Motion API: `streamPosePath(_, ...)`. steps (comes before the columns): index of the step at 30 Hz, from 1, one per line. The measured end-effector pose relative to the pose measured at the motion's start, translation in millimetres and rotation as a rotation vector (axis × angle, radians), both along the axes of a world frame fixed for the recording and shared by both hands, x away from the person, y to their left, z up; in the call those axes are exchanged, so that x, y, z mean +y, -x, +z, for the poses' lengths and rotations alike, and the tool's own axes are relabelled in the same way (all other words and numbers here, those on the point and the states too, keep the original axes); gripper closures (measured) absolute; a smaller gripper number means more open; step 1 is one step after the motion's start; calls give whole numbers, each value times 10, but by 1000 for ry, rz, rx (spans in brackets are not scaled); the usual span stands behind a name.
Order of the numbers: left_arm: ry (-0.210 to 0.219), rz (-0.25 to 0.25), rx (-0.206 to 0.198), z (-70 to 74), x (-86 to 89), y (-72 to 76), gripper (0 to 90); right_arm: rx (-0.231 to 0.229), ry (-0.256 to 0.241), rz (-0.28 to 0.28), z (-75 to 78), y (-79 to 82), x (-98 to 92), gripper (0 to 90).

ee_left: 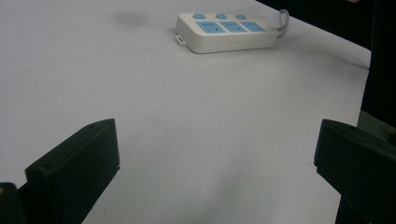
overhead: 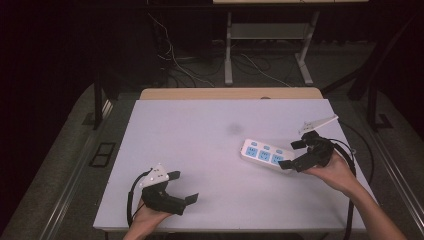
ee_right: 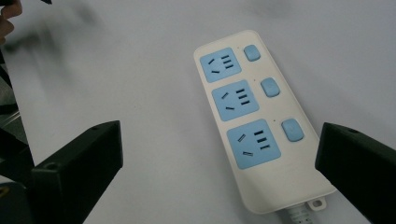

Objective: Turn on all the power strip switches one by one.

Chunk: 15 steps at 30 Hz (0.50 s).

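- Power strip [overhead: 266, 155] position: it lies flat on the table [overhead: 200, 150], in the right half, near the right edge and roughly midway between the far and near edges. It is white, with three blue sockets and three blue switches facing up.
- Long axis: in the high view the strip runs left to right with a slight slant, its right end nearer the near edge. That right end carries the cable and sits just at the tips of your right gripper [overhead: 294, 155].
- Right gripper state: jaws spread wide, holding nothing. In the right gripper view the strip [ee_right: 252, 116] lies between the two jaws, closer to the right-hand one, with the cable end nearest the camera. Contact between jaw and strip cannot be confirmed.
- Left gripper [overhead: 186, 187] state: jaws wide apart, empty, resting low near the near-left corner of the table. In the left gripper view the strip [ee_left: 229, 31] lies well ahead and across bare surface.
- Nearer hand: your right hand is much the nearer; the left is well apart from the strip.
- Coming move, as a judgement: closing across the strip's short width near the cable end looks the most direct grasp. Align the jaws square to the long axis first.
- Obstructions: nothing lies on the table between either gripper and the strip. Mind the strip's own cable at the right end, and a faint grey smudge [overhead: 233, 128] beyond the strip, which is only a mark.
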<state>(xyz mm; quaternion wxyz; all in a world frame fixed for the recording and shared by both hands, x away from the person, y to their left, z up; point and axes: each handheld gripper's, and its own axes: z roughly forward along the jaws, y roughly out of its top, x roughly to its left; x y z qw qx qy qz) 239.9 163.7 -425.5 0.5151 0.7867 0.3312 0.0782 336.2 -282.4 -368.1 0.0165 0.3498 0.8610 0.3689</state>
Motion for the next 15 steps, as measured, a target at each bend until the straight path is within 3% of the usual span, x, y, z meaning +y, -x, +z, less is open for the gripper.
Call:
streamPosePath(5, -2, 0, 0, -2, -7, 1, 0, -5, 21, 2, -11, -88, 4, 6)
streamPosePath(6, -2, 0, 0, -3, -8, 1, 0, -1, 21, 9, -10, -134, -2, 69)
streamPosePath(11, -2, -1, 0, -3, -4, -3, 0, -6, 29, 1, -12, -216, -1, 72)
streamPosePath(12, -2, -1, 0, -3, -4, -3, 0, 0, 39, -2, -20, -262, 0, 94)
streamPosePath(13, -2, -1, 0, -3, -4, -3, 0, 5, 38, 4, -21, -282, -2, 173)
streamPosePath(15, -1, -2, 2, -3, -6, 1, 0, 4, 34, 12, -23, -316, -5, 192)
